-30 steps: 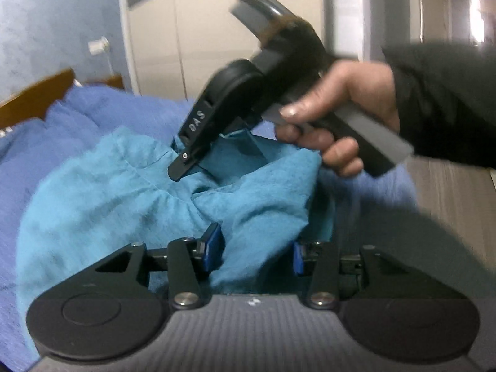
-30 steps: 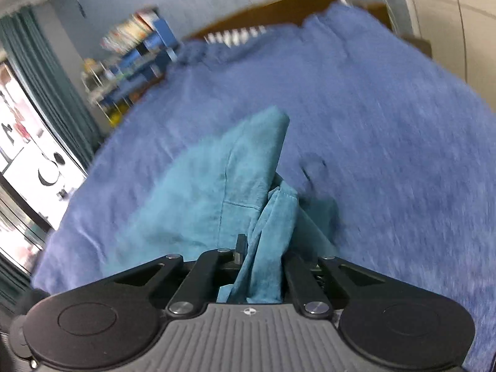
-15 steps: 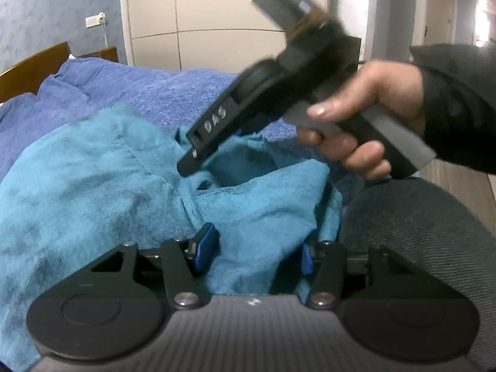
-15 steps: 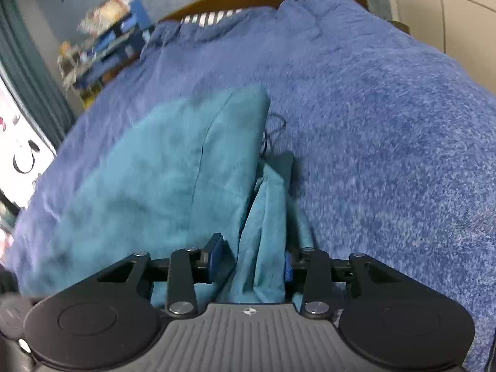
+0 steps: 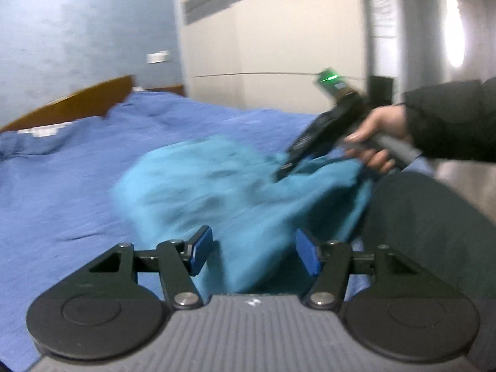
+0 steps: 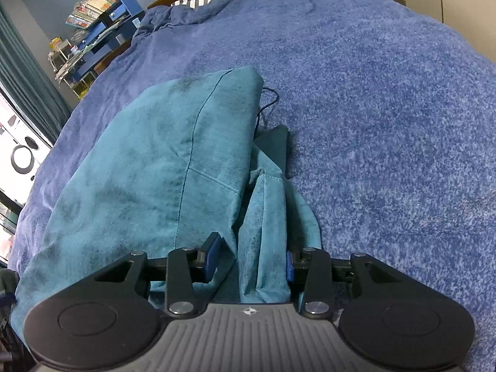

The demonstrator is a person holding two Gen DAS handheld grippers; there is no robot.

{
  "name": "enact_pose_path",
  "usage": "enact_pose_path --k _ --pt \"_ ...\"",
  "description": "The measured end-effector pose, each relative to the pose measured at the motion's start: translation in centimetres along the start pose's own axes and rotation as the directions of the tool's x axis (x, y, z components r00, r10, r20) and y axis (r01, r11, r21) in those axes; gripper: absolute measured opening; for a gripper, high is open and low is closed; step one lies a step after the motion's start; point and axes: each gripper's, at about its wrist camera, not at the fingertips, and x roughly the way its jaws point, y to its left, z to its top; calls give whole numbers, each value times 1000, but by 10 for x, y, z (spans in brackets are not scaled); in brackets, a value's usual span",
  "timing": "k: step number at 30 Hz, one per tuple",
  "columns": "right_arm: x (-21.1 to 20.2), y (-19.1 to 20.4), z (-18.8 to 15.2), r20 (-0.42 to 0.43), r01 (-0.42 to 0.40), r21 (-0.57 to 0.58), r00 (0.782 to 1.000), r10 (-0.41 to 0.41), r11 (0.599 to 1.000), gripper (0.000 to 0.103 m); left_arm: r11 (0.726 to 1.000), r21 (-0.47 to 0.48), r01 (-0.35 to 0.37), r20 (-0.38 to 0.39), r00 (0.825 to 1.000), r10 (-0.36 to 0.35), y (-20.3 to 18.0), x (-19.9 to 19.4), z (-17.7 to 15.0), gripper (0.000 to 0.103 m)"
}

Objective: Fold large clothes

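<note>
**Teal garment lay bunched on the blue bed between two spread grippers**

The teal garment point(image 6: 173, 167) lay heaped on the blue bedspread point(image 6: 387, 117), near the bed's edge, its seams running up the middle and a narrower fold trailing along its right side. A thin dark cord point(image 6: 269, 99) curled out from under its far end onto the cover.

The right gripper point(image 6: 249, 262) sat low over the near end of the cloth. Its jaws stood apart, with that narrow fold passing between the blue pads point(image 6: 214, 255) but not pinched. The left gripper point(image 5: 254, 254) was likewise spread, cloth lying loosely in the gap; the left wrist view was blurred, so whether the pads touched the fabric could not be told.

In the left wrist view the right hand point(image 5: 376, 133), in a dark sleeve point(image 5: 452, 124), gripped its tool above the garment's far right corner, a green light glowing on top. A dark rounded shape point(image 5: 434, 235) filled the lower right, hiding the bed's edge there.

Around the bed stood a wooden headboard point(image 5: 77, 102), a pale wardrobe point(image 5: 272, 46), and a cluttered blue shelf unit point(image 6: 96, 21) beside dark teal curtains point(image 6: 28, 71).
</note>
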Motion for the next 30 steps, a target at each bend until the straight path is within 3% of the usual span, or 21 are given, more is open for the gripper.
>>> enact_pose_path --k 2,7,10,13,15,20,24,30 --pt "0 1 0 -1 2 0 1000 -2 1000 41 997 5 -71 -38 997 72 3 -3 -9 58" --pt "2 2 1 -10 6 2 1000 -6 1000 41 996 5 -92 -124 988 91 -1 13 -22 58" --pt "2 1 1 -12 7 10 1000 -7 1000 41 990 69 -125 -116 984 132 -12 20 -24 59" --pt "4 1 1 -18 13 13 1000 -12 1000 41 986 49 -159 -116 980 164 -8 24 -21 53" --pt "5 1 2 -23 13 13 1000 -13 1000 41 988 37 -152 -135 979 156 -4 28 -21 50" --pt "12 5 3 -51 28 -16 998 -29 999 41 983 139 -121 -216 965 150 -6 33 -29 40" --pt "16 4 4 -68 19 -16 997 -20 1000 41 942 328 -67 -275 948 163 -16 43 -43 39" --pt "20 4 4 -81 12 -27 997 -14 1000 41 928 372 -12 -331 932 145 -18 53 -51 39"
